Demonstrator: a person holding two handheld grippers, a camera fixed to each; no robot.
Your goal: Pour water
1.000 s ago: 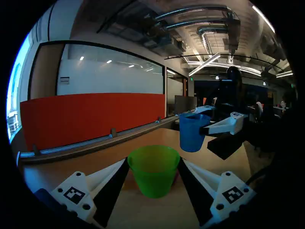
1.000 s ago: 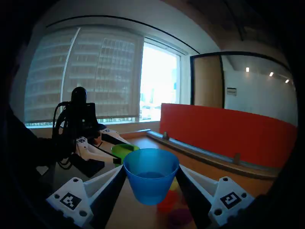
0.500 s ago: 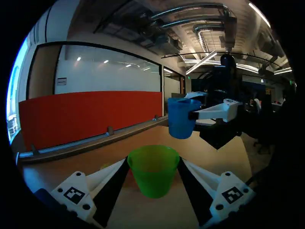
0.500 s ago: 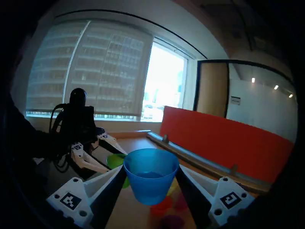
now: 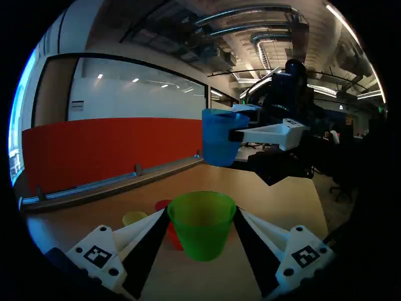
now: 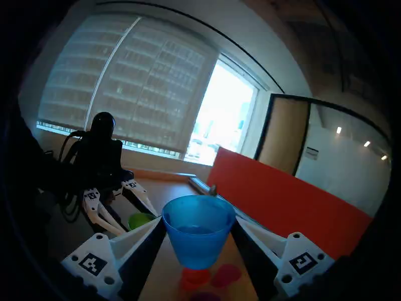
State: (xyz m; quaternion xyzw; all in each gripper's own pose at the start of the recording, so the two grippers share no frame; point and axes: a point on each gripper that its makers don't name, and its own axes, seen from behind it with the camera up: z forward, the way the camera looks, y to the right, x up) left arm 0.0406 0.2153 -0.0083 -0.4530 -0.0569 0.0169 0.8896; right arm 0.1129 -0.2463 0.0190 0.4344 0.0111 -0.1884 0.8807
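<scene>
Office room: a long red partition panel [image 5: 110,145] is running along the far edge of the pale wooden worktop [image 5: 280,193]. A blind-covered window [image 6: 125,100] is glowing behind. Bare worktop is lying open beyond the cups.

The left claw [image 5: 200,214] is pressing both fingers on an upright green plastic cup [image 5: 202,233]. The right claw [image 6: 199,220] is gripping a blue plastic cup [image 6: 199,241] holding some water, off the worktop and higher than the green one.

A small red cup [image 5: 173,236] and a yellow cup [image 5: 133,218] are standing just beside the left claw.
</scene>
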